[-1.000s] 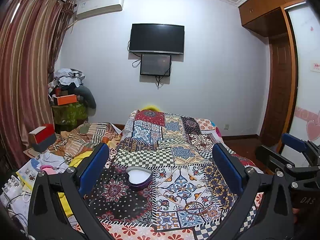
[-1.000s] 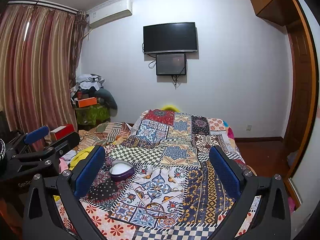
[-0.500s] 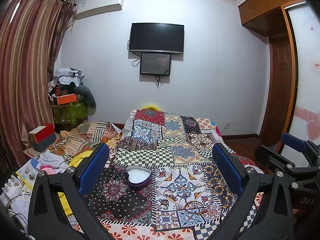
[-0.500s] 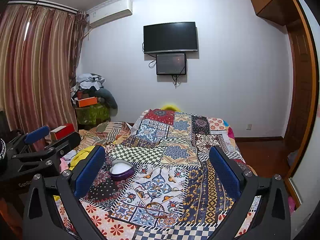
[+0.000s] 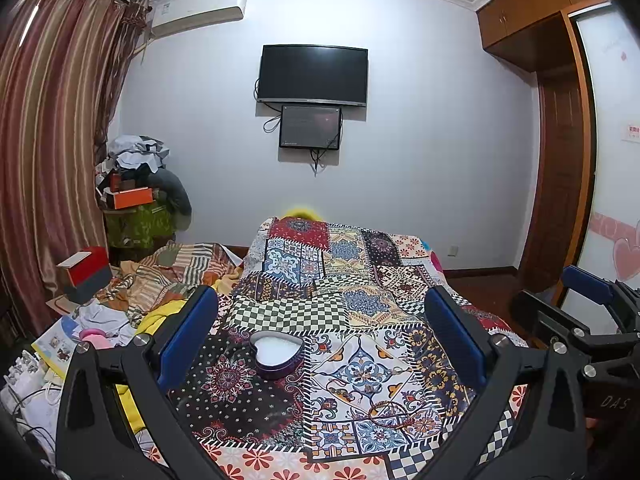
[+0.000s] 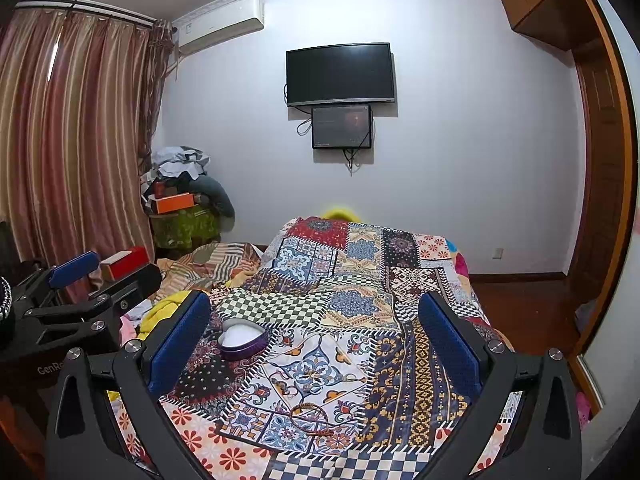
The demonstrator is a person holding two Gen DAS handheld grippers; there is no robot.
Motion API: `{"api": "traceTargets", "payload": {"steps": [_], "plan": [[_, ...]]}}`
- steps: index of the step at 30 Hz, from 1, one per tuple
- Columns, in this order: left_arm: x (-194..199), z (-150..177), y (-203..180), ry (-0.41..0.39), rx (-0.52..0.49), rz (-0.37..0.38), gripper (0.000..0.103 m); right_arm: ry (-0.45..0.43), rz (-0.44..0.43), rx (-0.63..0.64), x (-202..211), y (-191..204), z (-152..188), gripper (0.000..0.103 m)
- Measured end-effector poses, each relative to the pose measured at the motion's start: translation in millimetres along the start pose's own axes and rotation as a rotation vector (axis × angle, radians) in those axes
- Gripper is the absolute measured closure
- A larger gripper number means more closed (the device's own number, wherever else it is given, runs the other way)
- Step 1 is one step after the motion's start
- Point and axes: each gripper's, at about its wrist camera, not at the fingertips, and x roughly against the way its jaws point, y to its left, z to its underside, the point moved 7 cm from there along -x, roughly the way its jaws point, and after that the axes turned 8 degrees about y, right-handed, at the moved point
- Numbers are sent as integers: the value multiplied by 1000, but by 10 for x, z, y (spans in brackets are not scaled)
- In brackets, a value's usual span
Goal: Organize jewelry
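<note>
The thin reddish-brown cord bracelet (image 6: 310, 420) lies flat on the patchwork bedspread (image 6: 404, 360), near the purple heart-shaped tin (image 6: 243, 338). It looks light and limp; pinch its raised edge. Both tools (image 5: 322, 344) (image 6: 314, 344) gape, empty.

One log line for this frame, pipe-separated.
left gripper: open, empty | right gripper: open, empty | heart box: open, on quilt | bracelet: on quilt, outside box

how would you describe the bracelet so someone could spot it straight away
Start at the bed's patchwork quilt under the wall TV. Near its front edge, nearer than the heart-shaped tin, lies the bracelet. It is a thin reddish-brown loop with a short tail, a real cord lying on the printed patterns.
</note>
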Motion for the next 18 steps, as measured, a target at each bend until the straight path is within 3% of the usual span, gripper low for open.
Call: {"api": "traceTargets", "payload": {"steps": [18], "plan": [[-122, 65, 21, 28, 2, -6, 0, 39, 3, -13, -95, -95, 23, 0]]}}
